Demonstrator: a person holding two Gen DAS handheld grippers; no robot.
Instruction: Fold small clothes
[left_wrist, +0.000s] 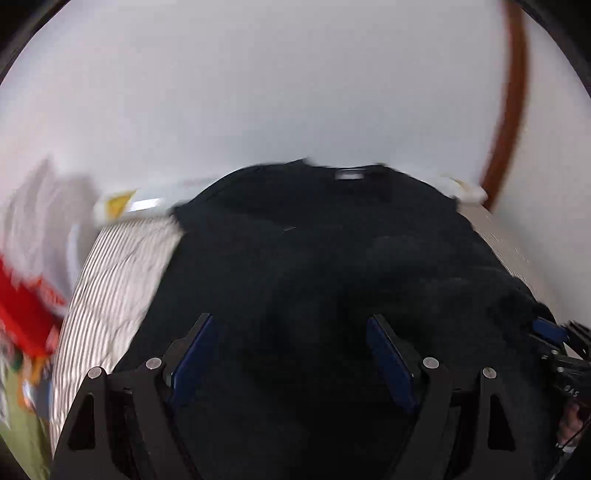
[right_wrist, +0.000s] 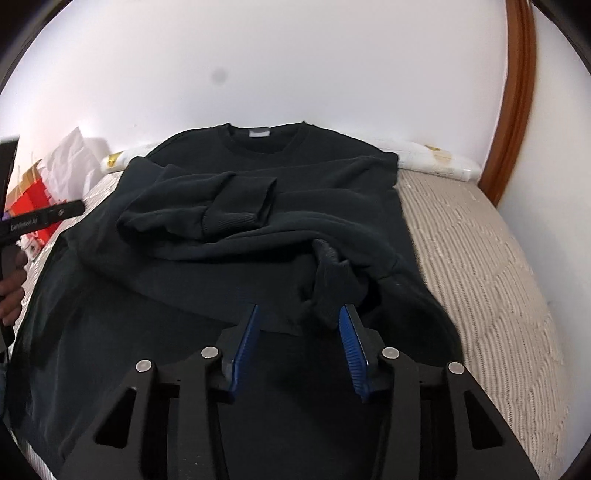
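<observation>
A black long-sleeved sweatshirt (right_wrist: 236, 266) lies flat on the bed, its collar and grey label at the far end. Both sleeves are laid across its chest. The cuff (right_wrist: 327, 284) of one sleeve is bunched just ahead of my right gripper (right_wrist: 300, 310), close to the right-hand blue pad. That gripper's jaws stand apart over the hem, with nothing pinched between them. In the blurred left wrist view, my left gripper (left_wrist: 291, 319) hangs wide open above the sweatshirt (left_wrist: 314, 258), holding nothing. The left gripper's body (right_wrist: 40, 218) shows at the left edge of the right wrist view.
The bed has a ribbed beige cover (right_wrist: 472, 266). A white roll (right_wrist: 436, 158) lies along its far edge against a white wall. A brown wooden frame (right_wrist: 517, 110) curves up at the right. A red box (right_wrist: 29, 206) and white bags (right_wrist: 70, 166) sit beyond the bed's left side.
</observation>
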